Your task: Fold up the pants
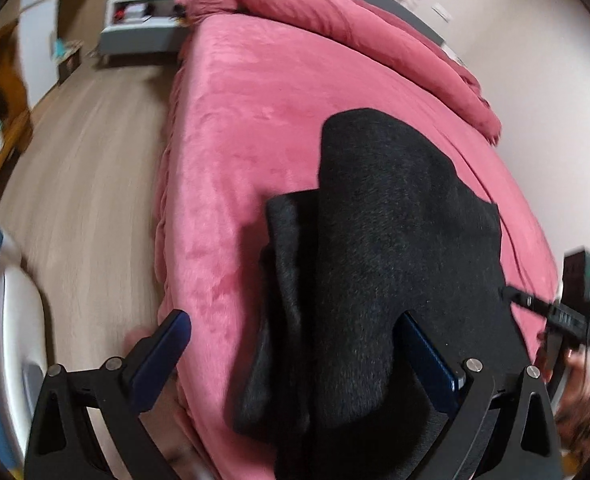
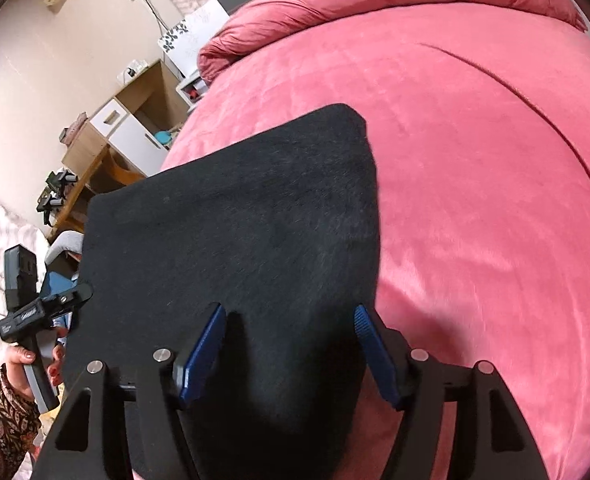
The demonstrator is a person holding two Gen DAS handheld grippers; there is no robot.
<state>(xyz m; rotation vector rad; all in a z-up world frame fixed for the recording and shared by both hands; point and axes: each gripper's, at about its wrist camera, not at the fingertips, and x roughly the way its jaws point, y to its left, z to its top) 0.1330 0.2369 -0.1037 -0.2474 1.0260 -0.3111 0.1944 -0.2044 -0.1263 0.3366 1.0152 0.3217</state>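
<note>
Black pants point(image 1: 391, 240) lie folded on the pink bed point(image 1: 247, 128), near its front corner. In the left wrist view, my left gripper point(image 1: 295, 344) is open, its fingers wide apart over the near end of the pants, with the left finger past the bed edge. In the right wrist view, the pants point(image 2: 255, 232) fill the middle. My right gripper point(image 2: 291, 336) is open just above their near right edge, with cloth between the fingers but not pinched. Each gripper shows at the other view's edge: the right one point(image 1: 567, 312) and the left one point(image 2: 39, 308).
A rolled pink duvet point(image 1: 335, 12) lies along the head of the bed point(image 2: 495, 160). A wooden floor point(image 1: 87, 184) and a grey bedside unit point(image 1: 143, 20) are to the left. A wooden desk with drawers point(image 2: 123, 136) stands by the wall.
</note>
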